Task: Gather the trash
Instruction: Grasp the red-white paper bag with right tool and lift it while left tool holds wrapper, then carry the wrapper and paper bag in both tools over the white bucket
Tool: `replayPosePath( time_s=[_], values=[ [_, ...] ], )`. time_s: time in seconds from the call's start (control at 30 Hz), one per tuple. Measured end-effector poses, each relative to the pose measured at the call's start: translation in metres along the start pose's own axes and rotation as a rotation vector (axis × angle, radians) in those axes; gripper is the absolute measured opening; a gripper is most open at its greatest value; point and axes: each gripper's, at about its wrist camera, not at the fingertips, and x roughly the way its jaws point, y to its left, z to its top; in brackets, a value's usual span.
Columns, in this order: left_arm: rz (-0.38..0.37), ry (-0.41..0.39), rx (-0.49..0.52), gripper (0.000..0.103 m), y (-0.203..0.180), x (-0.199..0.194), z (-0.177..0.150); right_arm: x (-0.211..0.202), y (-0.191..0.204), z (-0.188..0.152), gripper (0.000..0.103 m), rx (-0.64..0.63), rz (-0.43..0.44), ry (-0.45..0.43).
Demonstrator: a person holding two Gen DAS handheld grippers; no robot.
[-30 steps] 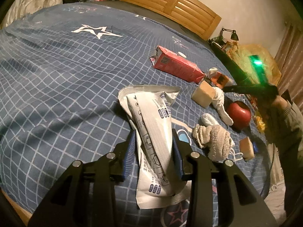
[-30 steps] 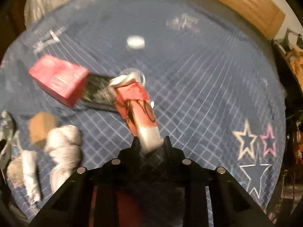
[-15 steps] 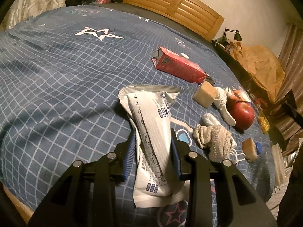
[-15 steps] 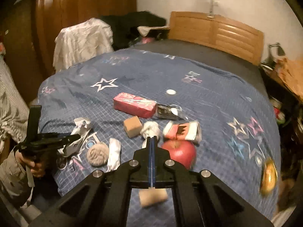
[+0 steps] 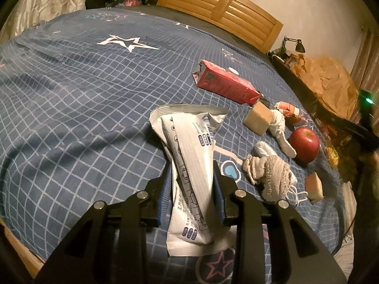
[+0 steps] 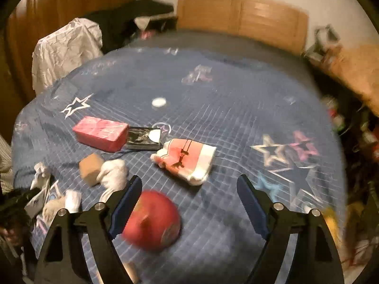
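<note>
While your left gripper (image 5: 191, 189) pinches the white pouch (image 5: 189, 165) at its waist above the bed's near edge, your right gripper (image 6: 189, 203) has just been opening and stands wide, nothing between its jaws. The pink wrapper (image 6: 186, 161) lies mid-bed beyond the apple (image 6: 151, 222). It looks light, limp and crinkly; take it by a flat end. The quilt (image 6: 236, 99) is soft and gives; clutter lines the bedside, and the headboard (image 6: 241, 14) stands at the far end.

Motion-smeared apple (image 6: 151, 221) and nightstand clutter (image 6: 329, 40) in the right wrist view, wrapper print (image 5: 189, 165) unreadable
</note>
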Motion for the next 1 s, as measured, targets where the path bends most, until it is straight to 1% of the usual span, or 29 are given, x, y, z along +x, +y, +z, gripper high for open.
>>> replayPosePath(
  time_s=[0.03,0.07,0.1,0.13,0.17,0.2,0.23,0.27,0.3,0.33,0.37,0.4,0.47,0.57,0.67,0.77,0.87,0.93,1.0],
  values=[
    [0.002,-0.001,0.008,0.032,-0.001,0.0,0.0,0.005,-0.003,0.002,0.083,-0.013,0.007,-0.009],
    [0.001,-0.001,0.012,0.032,0.0,0.0,0.0,0.014,-0.009,0.004,0.083,0.001,0.004,-0.007],
    [0.001,-0.001,0.016,0.033,0.0,0.0,0.0,0.025,-0.017,0.006,0.083,0.037,0.02,0.007],
    [0.002,0.002,0.019,0.033,-0.001,0.001,0.001,0.038,-0.029,0.005,0.083,0.105,0.08,0.03],
    [0.004,0.003,0.021,0.033,-0.001,0.001,0.001,0.048,-0.036,0.005,0.081,0.139,0.107,0.042],
    [0.007,0.005,0.025,0.033,-0.001,0.002,0.002,0.06,-0.043,0.004,0.077,0.16,0.1,0.054],
    [0.011,0.005,0.028,0.034,-0.002,0.002,0.002,0.07,-0.048,0.003,0.072,0.167,0.118,0.062],
    [0.013,0.004,0.028,0.034,-0.002,0.002,0.002,0.075,-0.05,0.001,0.05,0.172,0.153,0.068],
    [0.012,0.005,0.027,0.034,-0.002,0.003,0.003,0.081,-0.049,-0.003,0.025,0.173,0.195,0.075],
    [0.009,0.006,0.024,0.034,-0.002,0.003,0.003,0.085,-0.046,-0.007,0.015,0.159,0.218,0.078],
    [0.007,0.007,0.023,0.034,-0.002,0.004,0.003,0.087,-0.041,-0.011,0.011,0.141,0.222,0.076],
    [0.007,0.007,0.025,0.034,-0.001,0.004,0.004,0.082,-0.037,-0.014,0.008,0.12,0.22,0.054],
    [0.008,0.005,0.033,0.033,-0.002,0.005,0.004,0.07,-0.036,-0.017,0.008,0.124,0.228,0.008],
    [0.006,0.003,0.034,0.031,-0.002,0.004,0.003,0.035,-0.039,-0.017,0.008,0.151,0.218,-0.086],
    [0.005,-0.002,0.03,0.031,-0.001,0.003,0.001,0.008,-0.036,-0.016,0.008,0.153,0.199,-0.139],
    [0.005,-0.002,0.021,0.029,-0.001,0.002,0.0,-0.035,-0.027,-0.021,0.008,0.152,0.181,-0.226],
    [0.014,-0.006,0.032,0.025,-0.005,-0.001,0.0,-0.08,-0.021,-0.037,0.008,0.167,0.172,-0.297],
    [0.014,-0.008,0.033,0.023,-0.006,-0.004,0.0,-0.113,-0.01,-0.058,0.008,0.161,0.148,-0.329],
    [0.005,-0.006,0.026,0.022,-0.007,-0.007,-0.001,-0.136,0.003,-0.082,0.008,0.149,0.111,-0.339]
  ],
)
